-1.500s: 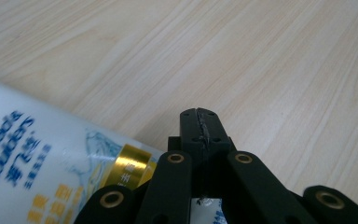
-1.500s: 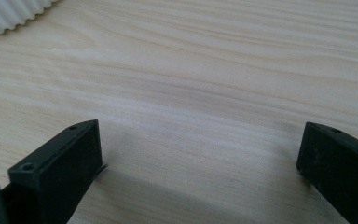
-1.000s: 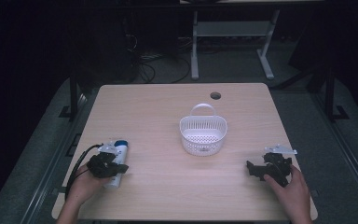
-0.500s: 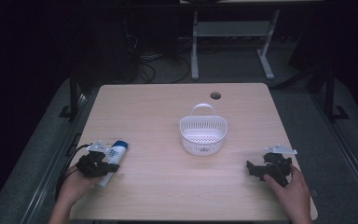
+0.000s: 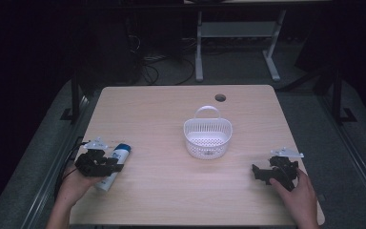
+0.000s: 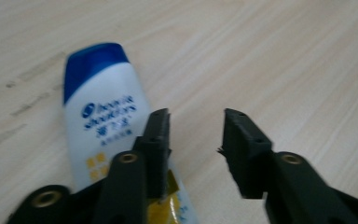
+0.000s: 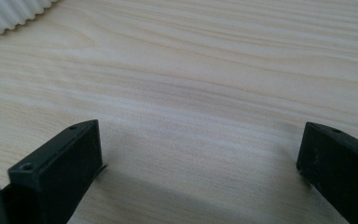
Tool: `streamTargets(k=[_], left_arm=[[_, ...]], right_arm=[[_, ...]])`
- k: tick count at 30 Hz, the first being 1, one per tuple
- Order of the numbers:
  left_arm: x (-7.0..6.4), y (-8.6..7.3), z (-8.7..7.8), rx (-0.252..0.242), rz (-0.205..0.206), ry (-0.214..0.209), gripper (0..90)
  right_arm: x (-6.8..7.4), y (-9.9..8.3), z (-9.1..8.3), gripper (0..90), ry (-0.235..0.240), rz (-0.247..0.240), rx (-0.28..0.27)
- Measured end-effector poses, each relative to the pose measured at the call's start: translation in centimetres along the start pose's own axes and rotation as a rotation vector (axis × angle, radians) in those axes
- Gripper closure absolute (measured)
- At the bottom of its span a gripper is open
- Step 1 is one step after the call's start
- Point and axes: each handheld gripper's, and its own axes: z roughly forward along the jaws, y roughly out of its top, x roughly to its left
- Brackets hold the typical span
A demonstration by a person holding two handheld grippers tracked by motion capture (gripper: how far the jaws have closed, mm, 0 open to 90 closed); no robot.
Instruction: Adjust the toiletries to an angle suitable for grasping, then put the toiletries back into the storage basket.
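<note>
Left gripper (image 5: 116,166) has slid back toward the table's near-left edge, and the bottle (image 5: 115,160) now lies just beside it, blue cap pointing away from the person. Its jaws stand partly apart with bare wood between them; one jaw overlaps the bottle's side in the left gripper view, gripping nothing. Right gripper (image 5: 256,172) hasn't budged at near right, jaws wide over bare table (image 5: 162,114). White basket (image 5: 208,136) sits mid-table.

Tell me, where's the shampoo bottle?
In the high view, the bottle lies flat near the table's left edge, right beside the left gripper, far left of the basket.
</note>
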Motion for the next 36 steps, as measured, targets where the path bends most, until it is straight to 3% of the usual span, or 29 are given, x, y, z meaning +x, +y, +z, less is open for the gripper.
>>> streamTargets(k=[7,14,25,36], left_arm=[[0.8,0.3,-0.2,-0.013,-0.025,0.034,42.8],[2.0,1.3,0.1,0.012,-0.049,0.061,30.0],[3.7,2.7,2.5,0.086,-0.088,0.089,18.7],[4.8,2.8,4.5,0.134,-0.114,0.12,18.3]], right_arm=[[0.0,0.0,0.0,0.0,0.0,0.002,0.001],[0.0,0.1,0.1,0.0,-0.001,0.001,0.0],[0.0,0.1,0.1,0.0,-0.001,0.001,0.0],[0.0,0.1,0.1,0.0,0.0,-0.001,0.0]])
